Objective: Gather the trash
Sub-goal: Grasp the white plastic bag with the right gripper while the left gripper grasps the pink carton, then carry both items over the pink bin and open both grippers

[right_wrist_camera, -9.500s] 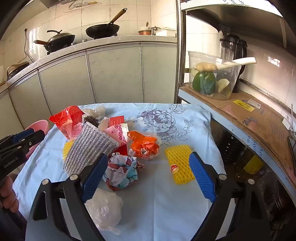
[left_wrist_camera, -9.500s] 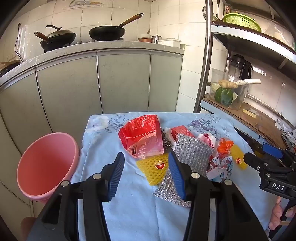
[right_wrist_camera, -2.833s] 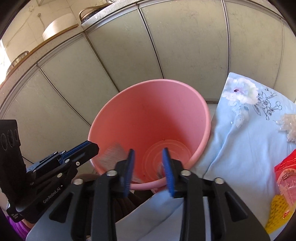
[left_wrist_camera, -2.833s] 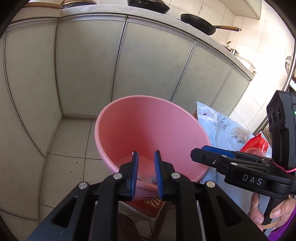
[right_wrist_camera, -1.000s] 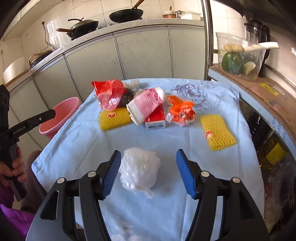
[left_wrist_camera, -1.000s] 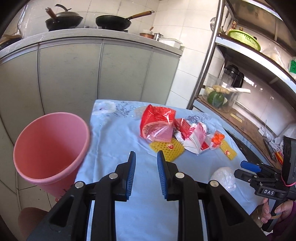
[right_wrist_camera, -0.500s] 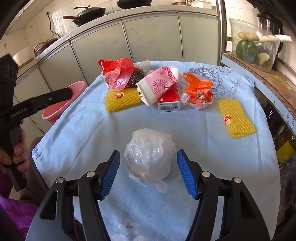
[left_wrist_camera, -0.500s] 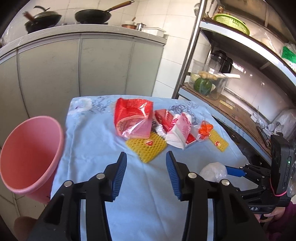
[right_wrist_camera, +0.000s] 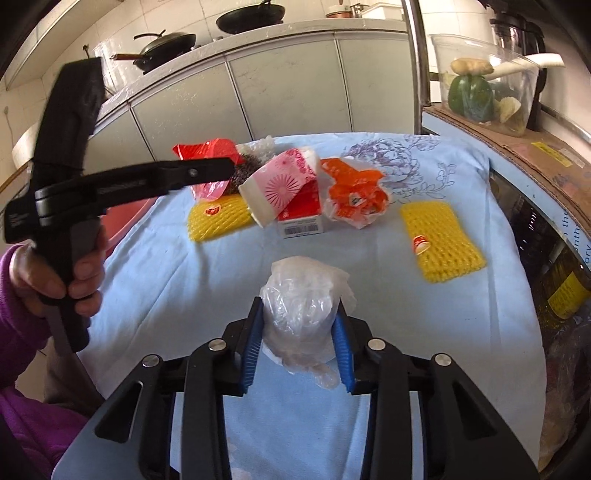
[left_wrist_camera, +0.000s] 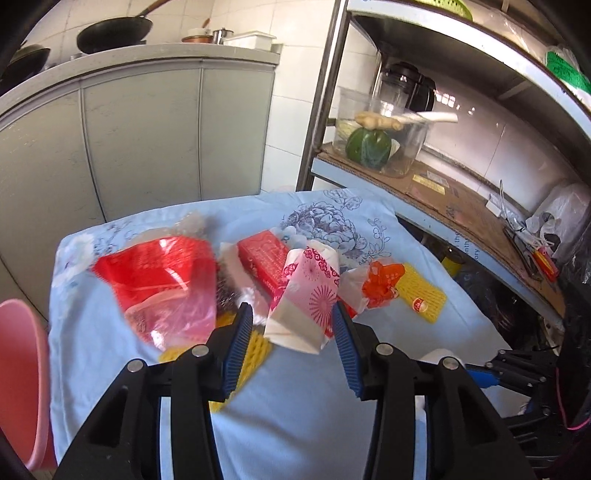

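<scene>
Left hand-held gripper (left_wrist_camera: 291, 345) spread wide, empty, straddling the pink carton (left_wrist_camera: 308, 299) without touching; red bag (left_wrist_camera: 162, 284) to its left, yellow foam net (left_wrist_camera: 243, 354) beneath. Right hand-held gripper (right_wrist_camera: 297, 341) narrowed onto the clear plastic bag (right_wrist_camera: 304, 306), both pads pressing its sides, bag on the bench (right_wrist_camera: 177, 280). Half a second ago the right one stood wide around the bag; the left has moved nearer the carton.

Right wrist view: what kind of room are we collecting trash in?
Most likely a home kitchen: woks on a tiled counter, a blender and vegetables on a metal rack.
</scene>
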A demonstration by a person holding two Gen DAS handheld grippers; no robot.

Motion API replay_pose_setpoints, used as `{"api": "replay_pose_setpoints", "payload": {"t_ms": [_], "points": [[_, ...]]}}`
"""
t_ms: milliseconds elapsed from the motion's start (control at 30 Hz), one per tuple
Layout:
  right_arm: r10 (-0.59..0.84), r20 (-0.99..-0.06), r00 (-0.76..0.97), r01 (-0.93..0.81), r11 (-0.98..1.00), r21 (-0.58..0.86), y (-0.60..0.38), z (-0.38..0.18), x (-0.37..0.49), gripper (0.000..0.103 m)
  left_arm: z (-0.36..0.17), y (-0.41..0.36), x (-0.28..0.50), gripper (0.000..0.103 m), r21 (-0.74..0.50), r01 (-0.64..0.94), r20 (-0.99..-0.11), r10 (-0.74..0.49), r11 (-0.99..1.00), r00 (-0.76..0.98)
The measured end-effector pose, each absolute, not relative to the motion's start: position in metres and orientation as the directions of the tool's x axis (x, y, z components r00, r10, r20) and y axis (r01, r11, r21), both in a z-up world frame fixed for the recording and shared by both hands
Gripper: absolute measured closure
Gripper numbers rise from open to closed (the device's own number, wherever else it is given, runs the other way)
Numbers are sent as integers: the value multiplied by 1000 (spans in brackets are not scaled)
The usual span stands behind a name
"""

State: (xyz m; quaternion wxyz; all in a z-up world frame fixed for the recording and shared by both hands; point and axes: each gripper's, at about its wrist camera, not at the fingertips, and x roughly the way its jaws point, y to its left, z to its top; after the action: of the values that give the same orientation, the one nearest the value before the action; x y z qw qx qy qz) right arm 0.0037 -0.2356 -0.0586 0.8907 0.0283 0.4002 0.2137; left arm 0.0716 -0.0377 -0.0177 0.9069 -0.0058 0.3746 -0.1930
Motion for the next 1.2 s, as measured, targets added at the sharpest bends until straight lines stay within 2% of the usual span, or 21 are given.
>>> {"api": "replay_pose_setpoints", "payload": {"t_ms": [300,567,667,833,1200], "points": [[405,-703,585,-337,910,243,-247,-65,9,67,-43,-53,111,60,-164,342,-713,-350,925,608],[402,-702,588,-330,912,245,-247,-67,10,67,-38,-57,94,90,-191,358,-685,-385,914,618],[403,-700,590,-330,911,246,-246,-65,9,67,-34,-56,83,97,-198,370,-669,-401,908,626],[401,-688,604,-338,911,235,-242,-59,2,67,-19,-53,61,97,-218,384,-631,-429,897,646],[411,-663,625,-372,904,211,-226,-45,-9,67,9,-39,6,97,-155,389,-547,-406,908,732]]}}
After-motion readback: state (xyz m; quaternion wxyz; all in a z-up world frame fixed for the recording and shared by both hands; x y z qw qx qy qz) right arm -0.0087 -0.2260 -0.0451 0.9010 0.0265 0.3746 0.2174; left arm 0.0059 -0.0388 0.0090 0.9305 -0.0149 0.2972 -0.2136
